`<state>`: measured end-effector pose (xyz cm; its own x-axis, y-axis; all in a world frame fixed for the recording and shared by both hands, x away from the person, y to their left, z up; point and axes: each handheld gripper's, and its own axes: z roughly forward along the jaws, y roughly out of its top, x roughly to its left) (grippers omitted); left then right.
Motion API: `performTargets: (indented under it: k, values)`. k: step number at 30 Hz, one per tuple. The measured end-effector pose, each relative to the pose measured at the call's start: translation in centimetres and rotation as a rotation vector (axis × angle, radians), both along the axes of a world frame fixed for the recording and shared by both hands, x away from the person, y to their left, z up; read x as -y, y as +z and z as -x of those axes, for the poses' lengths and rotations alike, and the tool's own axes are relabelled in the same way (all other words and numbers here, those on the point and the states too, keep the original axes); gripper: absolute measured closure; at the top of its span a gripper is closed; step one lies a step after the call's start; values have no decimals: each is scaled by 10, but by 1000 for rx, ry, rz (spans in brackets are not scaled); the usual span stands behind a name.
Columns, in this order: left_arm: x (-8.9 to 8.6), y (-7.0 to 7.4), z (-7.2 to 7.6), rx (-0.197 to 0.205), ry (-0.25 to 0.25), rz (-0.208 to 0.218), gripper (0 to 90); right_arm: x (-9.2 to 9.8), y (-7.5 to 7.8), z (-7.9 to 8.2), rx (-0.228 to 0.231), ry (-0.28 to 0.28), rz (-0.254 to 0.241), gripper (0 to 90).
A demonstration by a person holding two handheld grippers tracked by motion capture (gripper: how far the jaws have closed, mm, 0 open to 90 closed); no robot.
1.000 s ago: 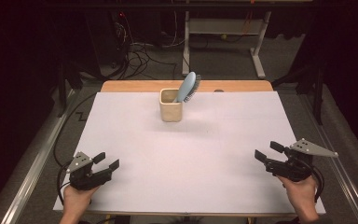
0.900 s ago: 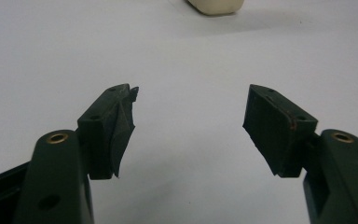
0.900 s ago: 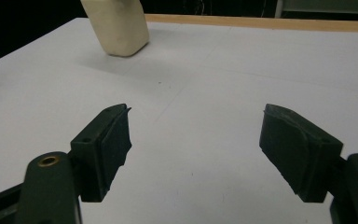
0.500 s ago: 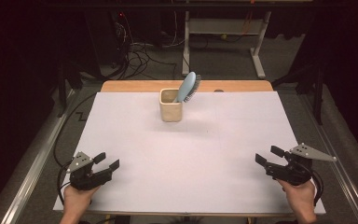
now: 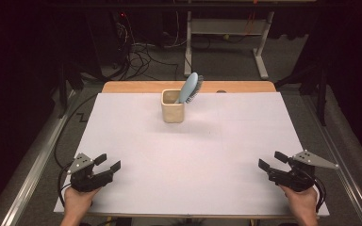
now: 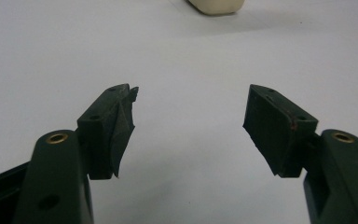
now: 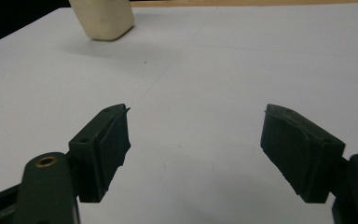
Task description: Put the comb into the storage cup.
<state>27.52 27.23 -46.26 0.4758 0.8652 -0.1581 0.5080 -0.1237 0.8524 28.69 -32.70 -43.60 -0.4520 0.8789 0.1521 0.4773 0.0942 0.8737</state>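
Both grippers idle at the lower corners, brush in its cup at upper centre.

The left gripper [image 5: 106, 165] and right gripper [image 5: 272, 161] rested low on the white surface [image 5: 193, 160], fingers [image 6: 116, 126] spread with nothing between them. The blue brush [image 5: 189, 88] leaned in the cream cup [image 5: 172, 106], its handle hidden inside. In both gripper views the cup was cut off by the top edge of the frame.

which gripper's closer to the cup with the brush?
Left, slightly. The left gripper sits at the near left corner of the table; the cup is far and right of it. The right gripper is at the near right corner, farther off.
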Motion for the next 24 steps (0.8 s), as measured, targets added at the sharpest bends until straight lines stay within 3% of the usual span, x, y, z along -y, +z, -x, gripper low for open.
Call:
performTargets:
  k: [11,24]
  values:
    - [0,0,0,1,0,0,333,4,-13,6,-22,-31,-20,242]
    - [0,1,1,1,-1,1,333,9,-17,14,5,-52,0,244]
